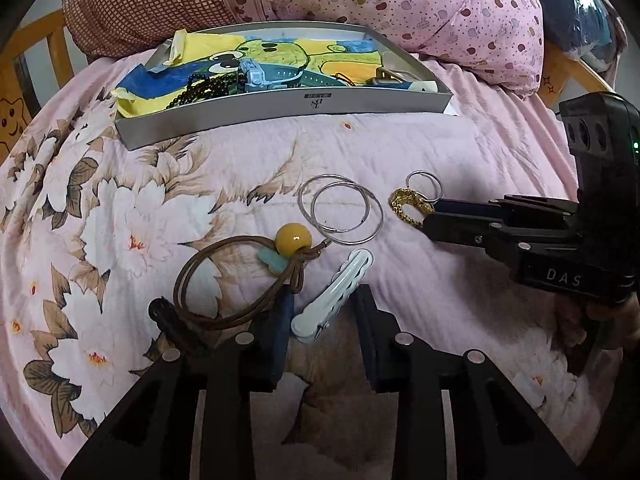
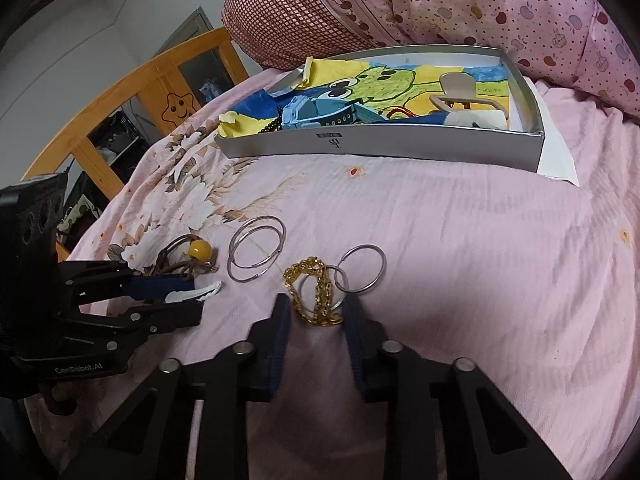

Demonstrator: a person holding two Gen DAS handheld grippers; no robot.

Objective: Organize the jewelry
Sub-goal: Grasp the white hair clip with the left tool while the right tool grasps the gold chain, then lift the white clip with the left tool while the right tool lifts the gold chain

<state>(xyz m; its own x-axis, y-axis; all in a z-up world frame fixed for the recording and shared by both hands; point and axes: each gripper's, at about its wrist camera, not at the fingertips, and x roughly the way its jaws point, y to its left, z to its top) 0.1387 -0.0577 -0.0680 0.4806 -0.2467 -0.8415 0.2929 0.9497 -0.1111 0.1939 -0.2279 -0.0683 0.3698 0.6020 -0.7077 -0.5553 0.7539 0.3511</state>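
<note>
On the pink floral bedspread lie a white hair clip (image 1: 332, 296), a brown hair tie with a yellow bead (image 1: 293, 237), two large silver hoops (image 1: 340, 208), a gold chain (image 1: 410, 204) and smaller silver rings (image 2: 362, 268). My left gripper (image 1: 322, 312) is open, its fingers on either side of the white clip's near end. My right gripper (image 2: 316, 308) is open around the gold chain (image 2: 316, 292), fingers resting on the cloth. The grey box (image 1: 280, 108) farther back holds a blue watch (image 1: 264, 74), black beads (image 1: 200, 88) and a beige clip (image 2: 460, 88).
A pink apple-print quilt (image 1: 400, 0) and a checked pillow (image 2: 288, 12) lie behind the box. A wooden bed rail (image 2: 132, 92) runs along the left. White paper (image 2: 556, 160) sticks out under the box's right end.
</note>
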